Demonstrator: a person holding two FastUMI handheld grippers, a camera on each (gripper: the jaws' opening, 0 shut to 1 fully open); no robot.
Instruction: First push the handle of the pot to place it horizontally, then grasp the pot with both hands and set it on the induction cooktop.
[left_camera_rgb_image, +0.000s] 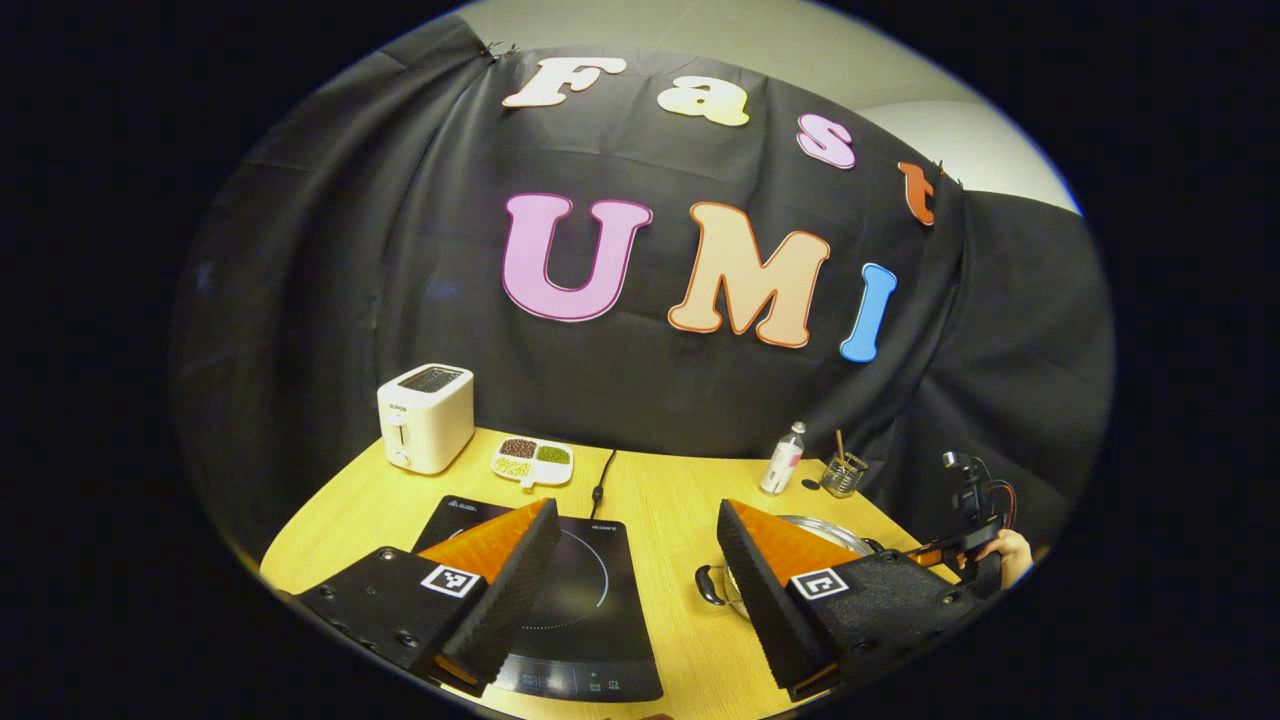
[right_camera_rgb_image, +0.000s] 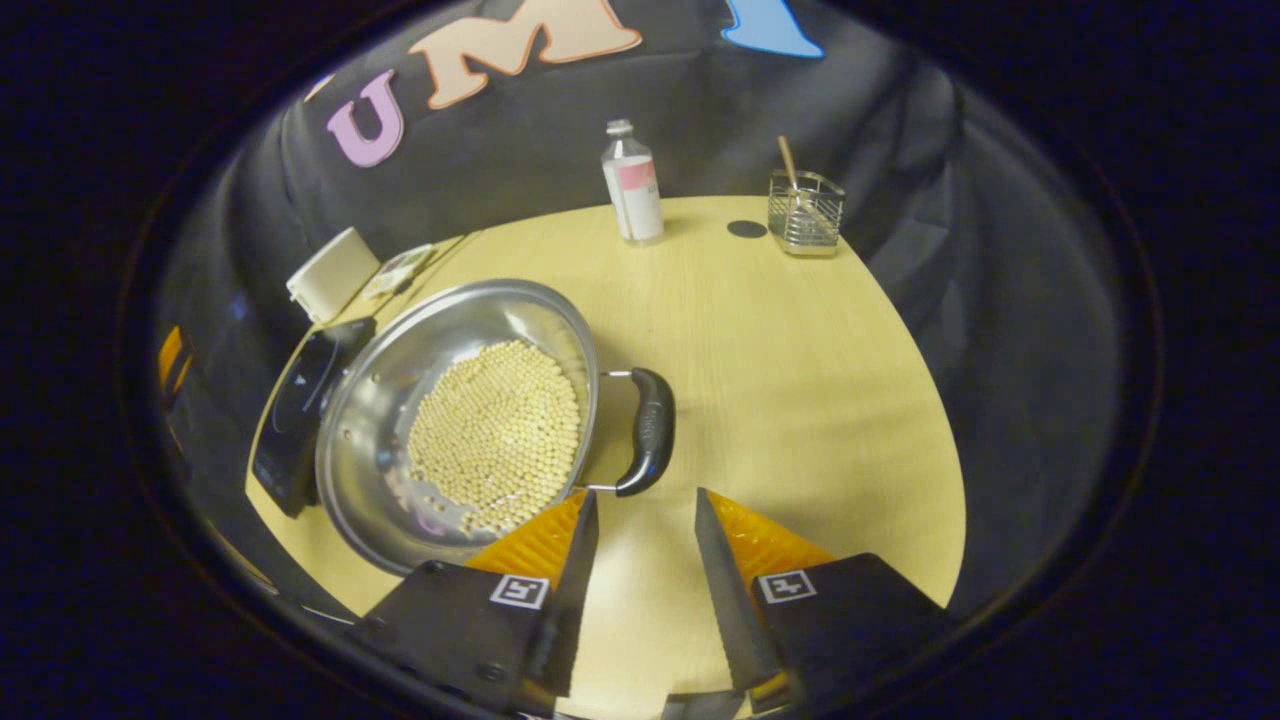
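- left gripper (left_camera_rgb_image: 638, 560) hangs above the wooden surface (left_camera_rgb_image: 660, 490), jaws wide apart with nothing between them; one finger sits over the induction cooktop (left_camera_rgb_image: 575, 610), the other in front of the pot (left_camera_rgb_image: 815, 530)
- in the left gripper view the black cooktop lies flat on the surface near the front edge, its cord running back toward the cloth wall; the pot stands just to its side, one black handle (left_camera_rgb_image: 708, 585) poking out toward the cooktop
- right gripper (right_camera_rgb_image: 645, 520) hovers low over bare surface (right_camera_rgb_image: 800, 380) just short of the pot's other handle (right_camera_rgb_image: 648, 432); jaws apart and empty, touching nothing
- in the right gripper view the steel pot (right_camera_rgb_image: 400, 400) rests on the surface, holding a heap of pale round beans (right_camera_rgb_image: 495, 435) (they cover only part of the bottom); its black loop handle points toward the gripper, and the cooktop (right_camera_rgb_image: 295, 420) lies just beyond the pot's far side
- the right gripper (left_camera_rgb_image: 965, 545) also appears far off in the left gripper view, with a hand (left_camera_rgb_image: 1010, 550) on it
- at the back of the surface: a white toaster (left_camera_rgb_image: 425, 417), a small divided dish of beans (left_camera_rgb_image: 532, 460), a clear bottle (right_camera_rgb_image: 632, 185) and a wire-mesh holder (right_camera_rgb_image: 806, 213) with a wooden stick in it
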